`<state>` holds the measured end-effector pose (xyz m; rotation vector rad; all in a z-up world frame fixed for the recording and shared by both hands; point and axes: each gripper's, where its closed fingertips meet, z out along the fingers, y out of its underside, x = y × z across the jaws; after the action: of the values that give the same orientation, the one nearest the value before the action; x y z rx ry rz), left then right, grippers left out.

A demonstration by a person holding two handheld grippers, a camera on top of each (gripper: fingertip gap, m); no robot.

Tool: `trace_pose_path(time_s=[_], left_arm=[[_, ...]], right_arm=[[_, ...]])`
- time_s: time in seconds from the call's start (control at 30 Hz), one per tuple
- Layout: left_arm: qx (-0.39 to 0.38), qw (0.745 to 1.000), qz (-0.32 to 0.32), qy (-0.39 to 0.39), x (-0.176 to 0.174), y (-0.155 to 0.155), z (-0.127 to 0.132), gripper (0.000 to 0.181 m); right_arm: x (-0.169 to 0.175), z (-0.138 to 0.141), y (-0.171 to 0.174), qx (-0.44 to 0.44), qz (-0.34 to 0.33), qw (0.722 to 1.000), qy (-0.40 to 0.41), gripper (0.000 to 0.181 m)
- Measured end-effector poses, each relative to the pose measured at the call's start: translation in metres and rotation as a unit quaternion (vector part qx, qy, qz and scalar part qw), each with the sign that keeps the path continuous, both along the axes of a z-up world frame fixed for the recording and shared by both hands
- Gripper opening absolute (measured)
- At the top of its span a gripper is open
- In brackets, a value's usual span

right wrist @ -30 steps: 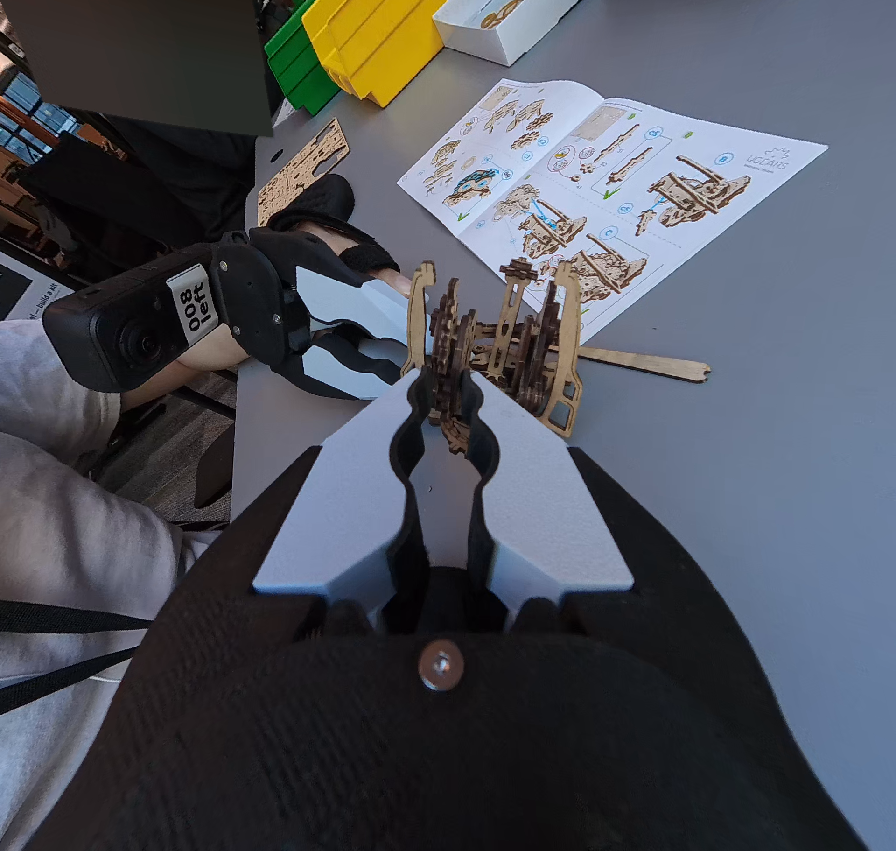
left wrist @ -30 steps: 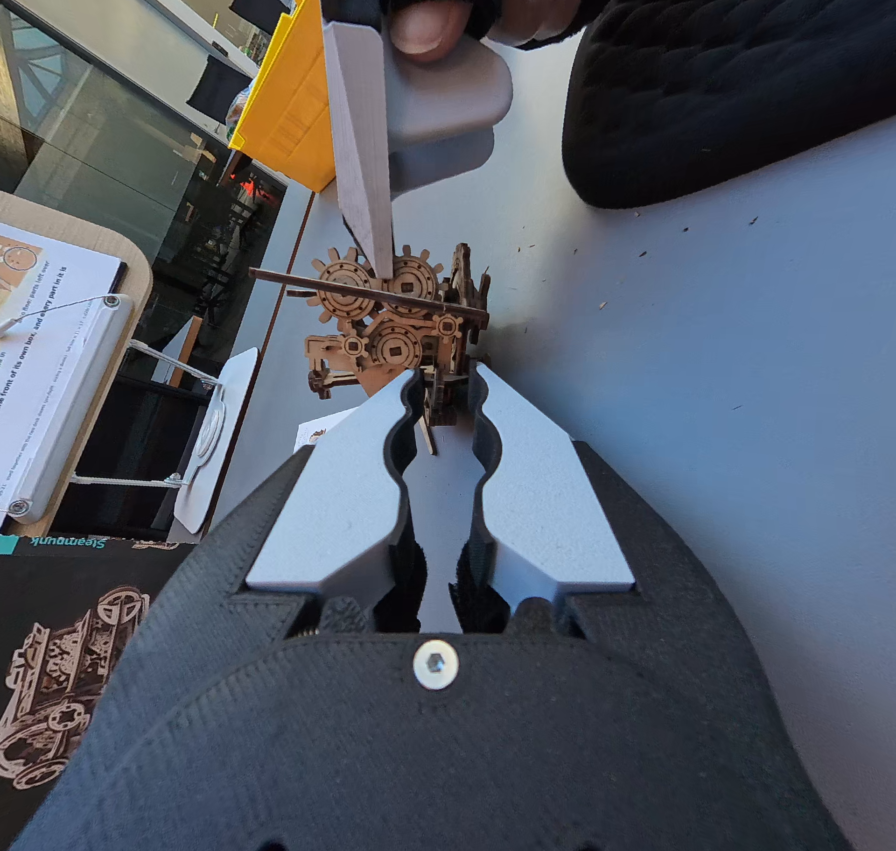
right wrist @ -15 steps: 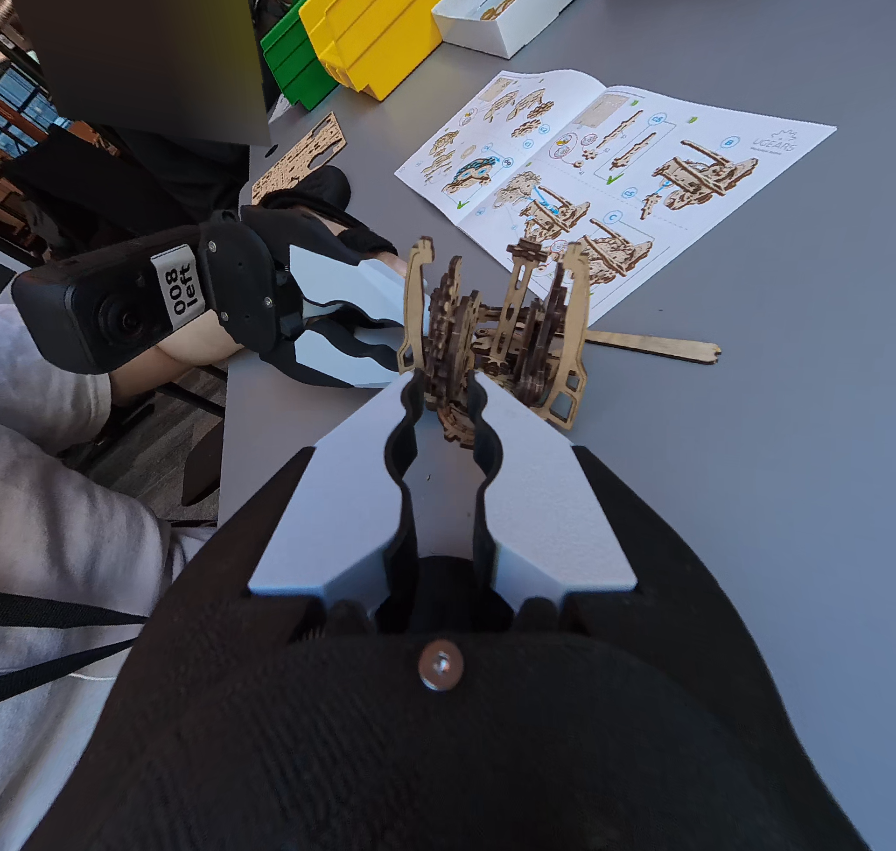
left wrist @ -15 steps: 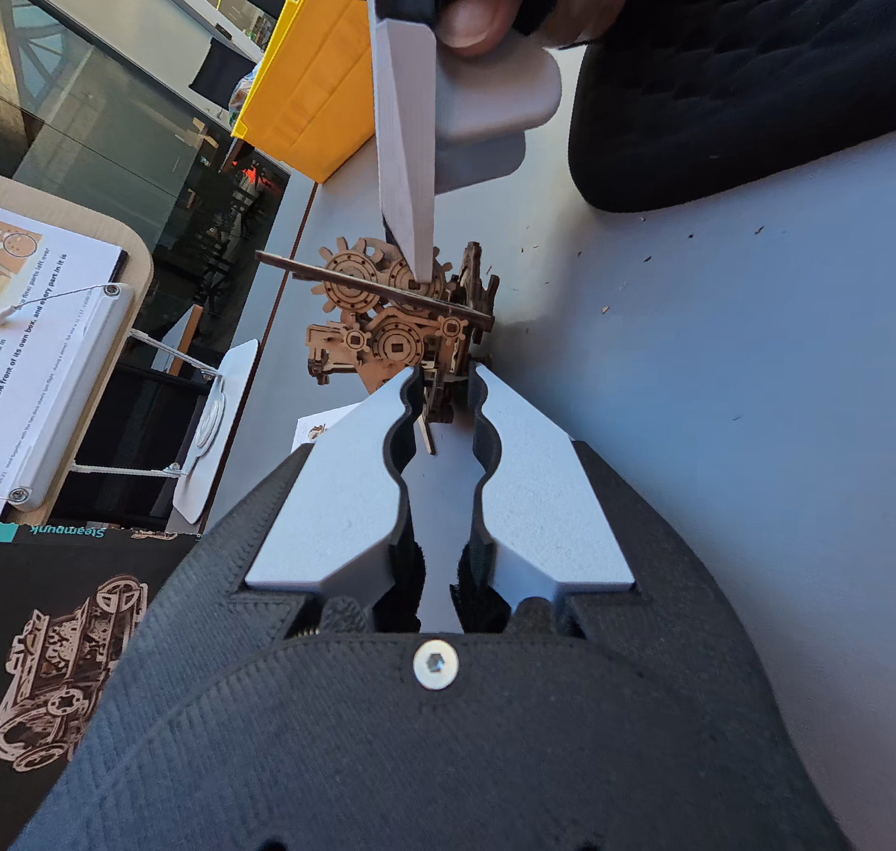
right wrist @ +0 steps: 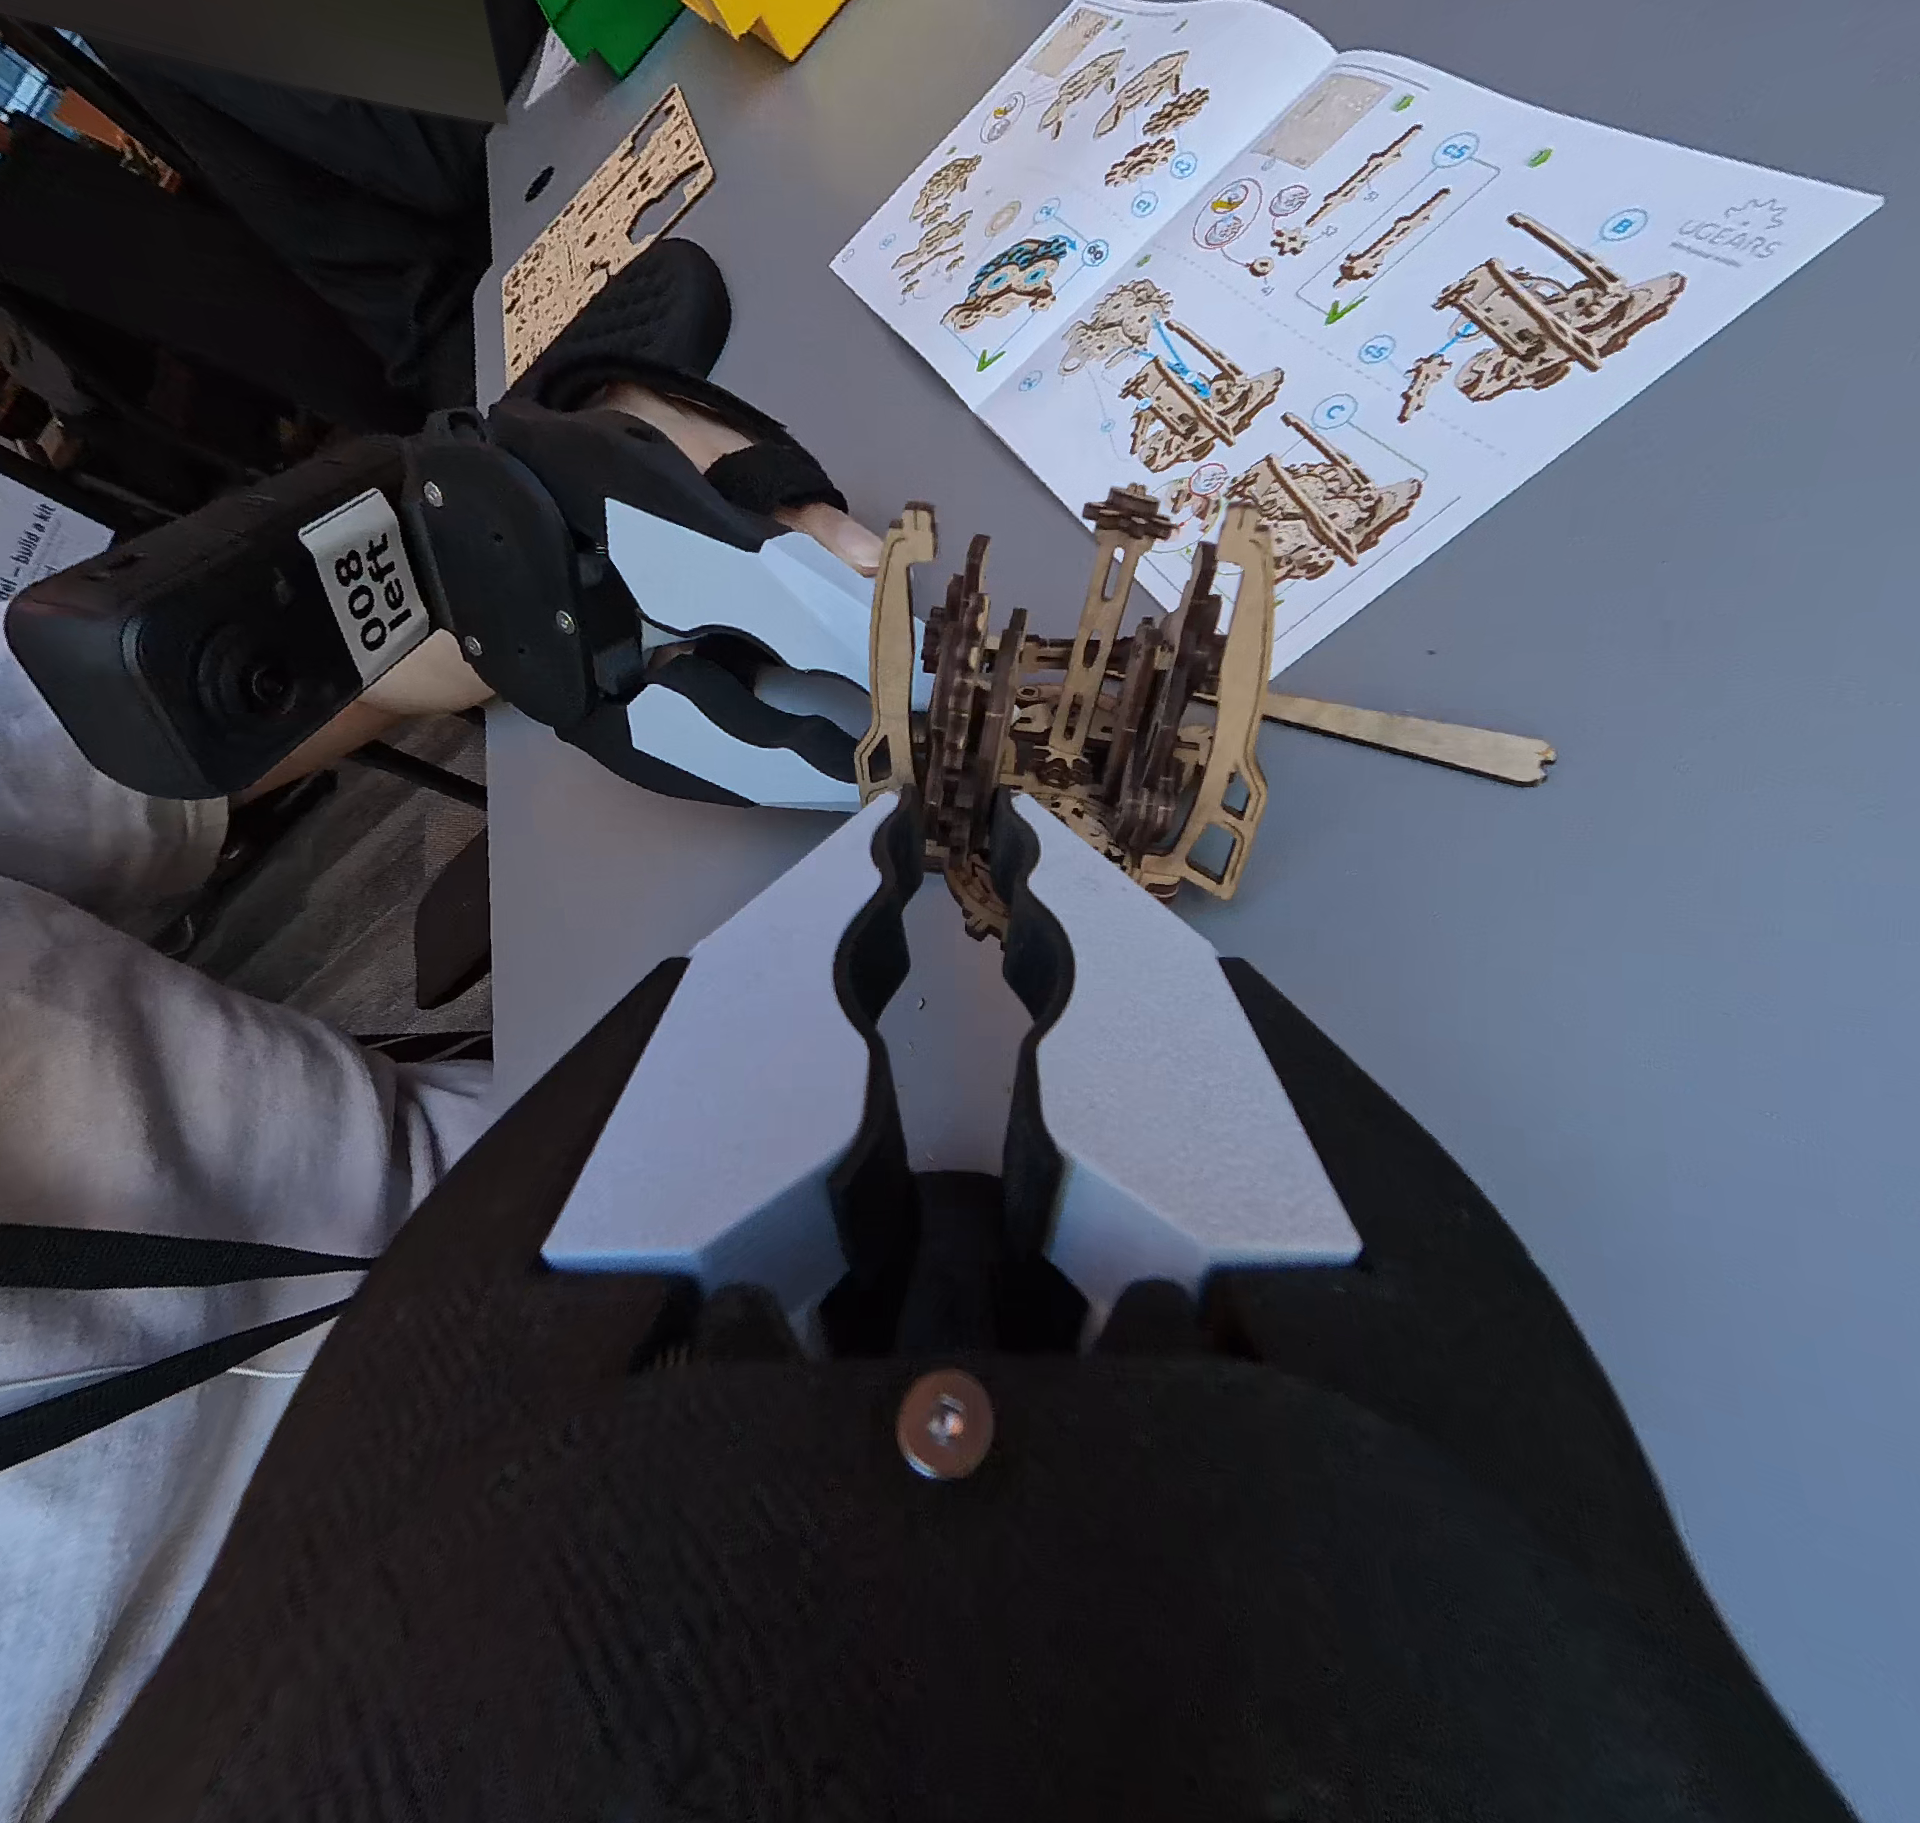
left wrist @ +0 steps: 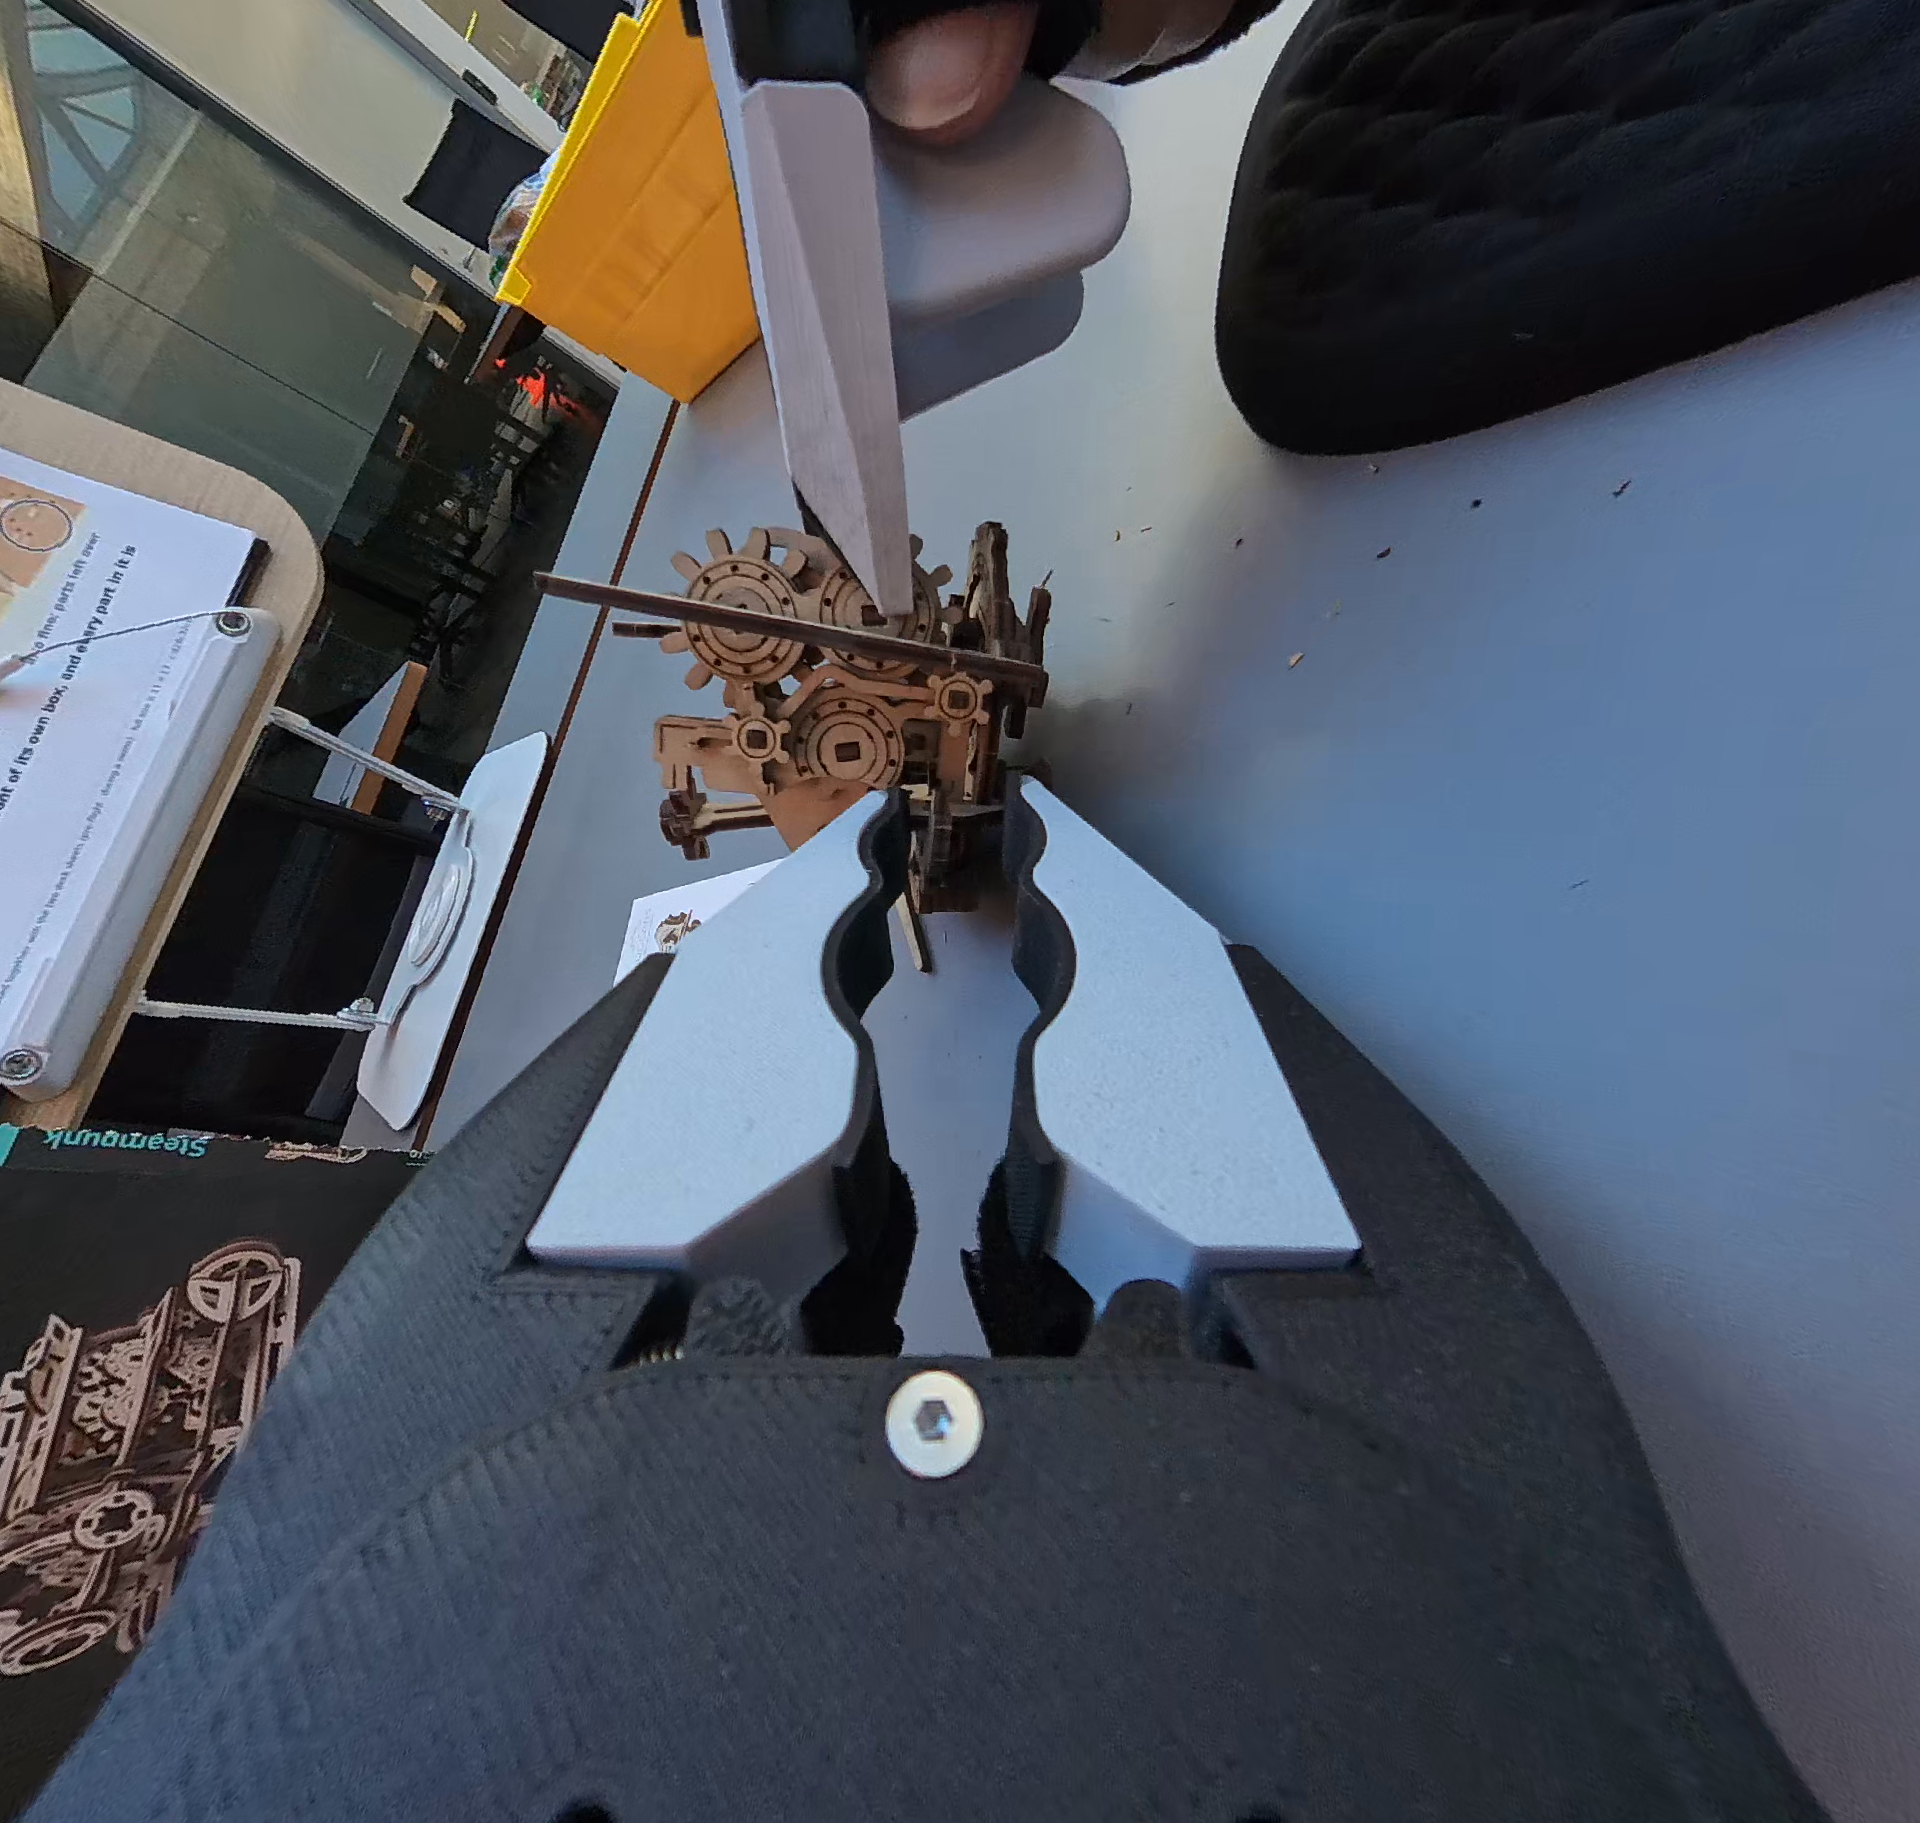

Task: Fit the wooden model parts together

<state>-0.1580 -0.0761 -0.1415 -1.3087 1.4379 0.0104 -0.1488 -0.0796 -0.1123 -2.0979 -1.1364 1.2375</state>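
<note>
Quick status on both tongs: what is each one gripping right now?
Left tongs: shut on the wooden model, at its end.
Right tongs: shut on the same model's gears, from the side.

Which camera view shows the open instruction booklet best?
The right wrist view: the instruction booklet lies open on the grey table, both pages visible behind the wooden model. The left wrist view shows only a small white corner of paper, probably the booklet.

In the right wrist view the wooden model (right wrist: 1070,703) now sits a little higher and more central in the frame than a second ago, and the instruction sheet (right wrist: 1351,287) has slid toward the upper right. The left gripper (right wrist: 831,672) at mid left has edged closer to the model's side plate.
</note>
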Motion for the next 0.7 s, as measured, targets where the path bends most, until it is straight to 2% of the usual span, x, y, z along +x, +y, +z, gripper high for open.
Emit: trace_pose_path(time_s=[0.37, 0.57, 0.7], left_arm=[[0.004, 1.000, -0.003, 0.004, 0.000, 0.000, 0.000, 0.016], [-0.031, 0.999, 0.016, -0.018, 0.000, -0.001, 0.003, 0.016], [-0.048, 0.998, 0.027, -0.036, -0.003, -0.012, 0.002, 0.026]], right_arm=[[0.000, -0.001, 0.000, -0.013, 0.000, 1.000, 0.009, 0.011], [0.002, -0.001, -0.001, -0.011, -0.009, 0.999, 0.031, 0.011], [0.001, -0.001, -0.003, 0.006, -0.010, 1.000, 0.026, 0.011]])
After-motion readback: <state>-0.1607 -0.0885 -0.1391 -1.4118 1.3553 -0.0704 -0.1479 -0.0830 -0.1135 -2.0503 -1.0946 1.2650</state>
